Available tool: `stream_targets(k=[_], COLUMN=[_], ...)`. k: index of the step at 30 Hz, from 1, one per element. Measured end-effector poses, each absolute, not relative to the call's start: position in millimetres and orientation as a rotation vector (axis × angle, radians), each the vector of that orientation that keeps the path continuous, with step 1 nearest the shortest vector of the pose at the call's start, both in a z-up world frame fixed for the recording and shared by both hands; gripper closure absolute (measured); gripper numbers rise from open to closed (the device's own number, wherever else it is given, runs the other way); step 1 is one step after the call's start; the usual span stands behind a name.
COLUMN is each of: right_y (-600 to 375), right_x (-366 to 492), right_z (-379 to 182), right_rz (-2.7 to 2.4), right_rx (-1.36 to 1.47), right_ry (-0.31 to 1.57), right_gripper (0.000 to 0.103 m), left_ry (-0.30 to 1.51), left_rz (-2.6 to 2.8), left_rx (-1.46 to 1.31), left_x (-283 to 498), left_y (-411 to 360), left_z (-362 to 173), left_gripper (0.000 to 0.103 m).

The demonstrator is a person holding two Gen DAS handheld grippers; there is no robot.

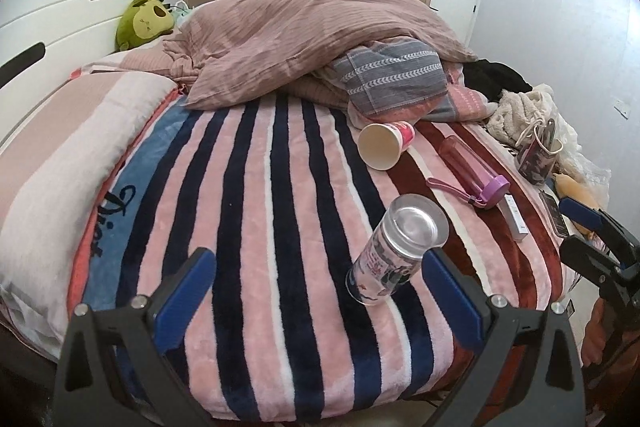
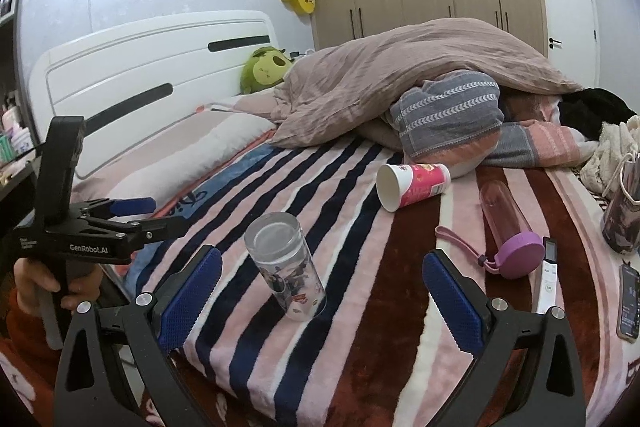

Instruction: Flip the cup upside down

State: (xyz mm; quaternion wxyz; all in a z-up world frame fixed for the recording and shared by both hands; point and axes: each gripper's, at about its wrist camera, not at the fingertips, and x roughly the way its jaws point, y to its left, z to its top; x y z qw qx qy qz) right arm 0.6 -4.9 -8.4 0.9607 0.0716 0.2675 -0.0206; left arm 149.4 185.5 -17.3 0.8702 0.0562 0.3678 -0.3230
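A clear glass cup (image 1: 394, 251) with printed pictures stands on the striped blanket, its solid base up and its rim down, leaning a little; it also shows in the right wrist view (image 2: 286, 263). My left gripper (image 1: 318, 267) is open and empty, its right pad just beside the glass. My right gripper (image 2: 322, 267) is open and empty, with the glass between its pads, nearer the left one, touching neither. The right gripper also shows at the left wrist view's right edge (image 1: 592, 231), and the left gripper at the right wrist view's left (image 2: 132, 215).
A pink-and-white paper cup (image 1: 386, 143) lies on its side farther back. A pink bottle with a purple lid (image 1: 476, 173) lies to the right. A phone (image 2: 630, 301), a white stick (image 2: 548, 275), a printed cup (image 1: 536, 155) and piled bedding (image 1: 304, 39) surround them.
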Motion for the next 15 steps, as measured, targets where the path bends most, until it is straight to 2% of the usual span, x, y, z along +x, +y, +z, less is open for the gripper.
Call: stream_targets(k=[15], right_y=[-2.1], right_x=[0.0], right_z=[-10.7], right_rz=[-0.039], right_rx=[0.142], right_ry=[0.545], right_gripper=[0.002], left_ry=[0.764], left_rz=[-0.672], left_rx=[0.123], left_x=[149.9], left_y=[187.4], left_z=[-16.1], left_gripper=[0.001])
